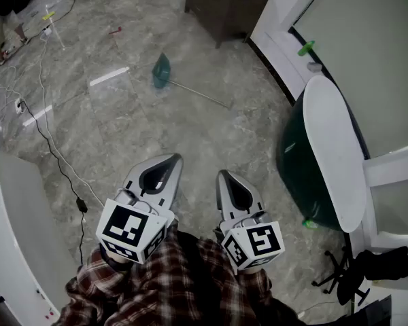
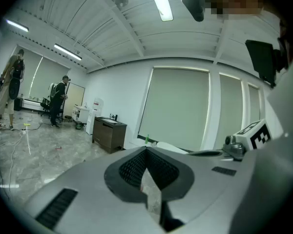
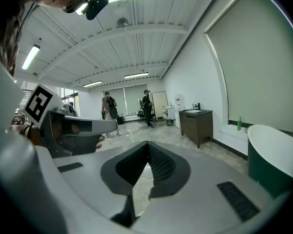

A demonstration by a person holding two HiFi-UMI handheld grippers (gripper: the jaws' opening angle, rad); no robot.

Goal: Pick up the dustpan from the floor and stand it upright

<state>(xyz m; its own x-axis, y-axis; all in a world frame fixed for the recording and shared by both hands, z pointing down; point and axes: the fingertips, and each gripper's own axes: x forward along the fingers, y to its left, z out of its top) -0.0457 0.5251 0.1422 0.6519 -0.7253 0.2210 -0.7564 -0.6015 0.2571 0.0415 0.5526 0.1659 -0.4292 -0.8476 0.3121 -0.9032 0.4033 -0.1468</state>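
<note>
Down at the bottom of the head view, the left gripper (image 1: 172, 159) and the right gripper (image 1: 225, 174) are held side by side above the grey marbled floor (image 1: 122, 134), both pointing forward and a little downward. Each is carried at the end of a plaid sleeve (image 1: 190, 284) and shows its marker cube (image 1: 130, 229). In its own view, the left gripper (image 2: 146, 149) has its jaws closed tip to tip with nothing between them; only floor shows through the gap behind the tips. The right gripper (image 3: 147, 143) is likewise fully closed and empty. The teal dustpan (image 1: 162, 71) lies on the floor well ahead of both grippers. Its thin long handle (image 1: 200, 94) also lies on the floor, running away to the right toward the wall. Neither gripper touches it. A dark brown cabinet (image 1: 224, 5) stands against the wall beyond the dustpan. A green bottle (image 1: 306, 47) sits on the ledge to the cabinet's right. On the right side stands a dark green tub (image 1: 296, 161) with a broad white rim, near the right gripper. A black cable (image 1: 51, 145) snakes across the floor on the left. In the right gripper view, two people (image 3: 110, 108) stand far off across the room.
</note>
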